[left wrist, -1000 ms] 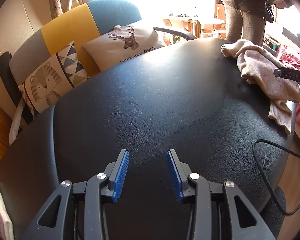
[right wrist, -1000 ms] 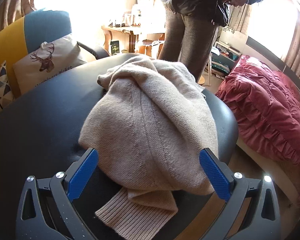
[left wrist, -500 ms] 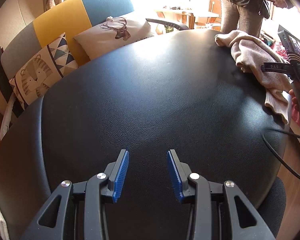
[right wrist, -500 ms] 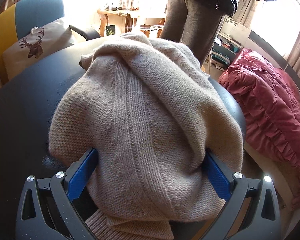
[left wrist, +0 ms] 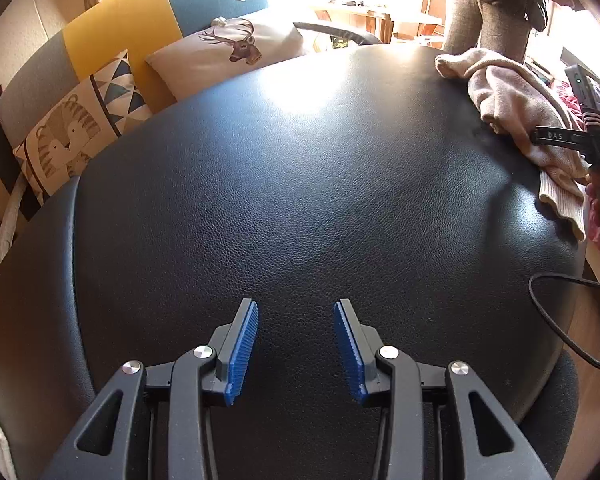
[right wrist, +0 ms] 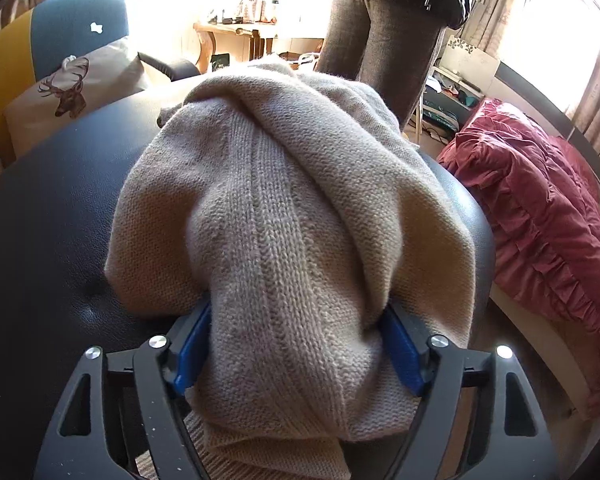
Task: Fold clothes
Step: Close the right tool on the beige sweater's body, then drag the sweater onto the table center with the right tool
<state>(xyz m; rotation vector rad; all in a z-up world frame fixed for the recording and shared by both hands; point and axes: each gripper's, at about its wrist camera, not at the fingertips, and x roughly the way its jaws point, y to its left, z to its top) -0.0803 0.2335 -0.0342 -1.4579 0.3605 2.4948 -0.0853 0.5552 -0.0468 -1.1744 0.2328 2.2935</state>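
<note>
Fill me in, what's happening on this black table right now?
A person with a handheld gripper in each hand is starting to fold a beige knit sweater lying bunched at the edge of the black table. The right gripper has its fingers pressed into a thick fold of the sweater. The left gripper is open and empty over bare tabletop, well away from the sweater. Nothing is folded yet.

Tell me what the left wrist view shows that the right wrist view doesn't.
Left wrist only: the left tool, open over bare black tabletop, a tiger cushion, and a loose black cable at the table edge.

Right wrist only: the right tool closed around a bunch of the beige sweater, plus the red bedspread.

Both: the sweater, the tabletop, the deer cushion and a standing person's legs.
</note>
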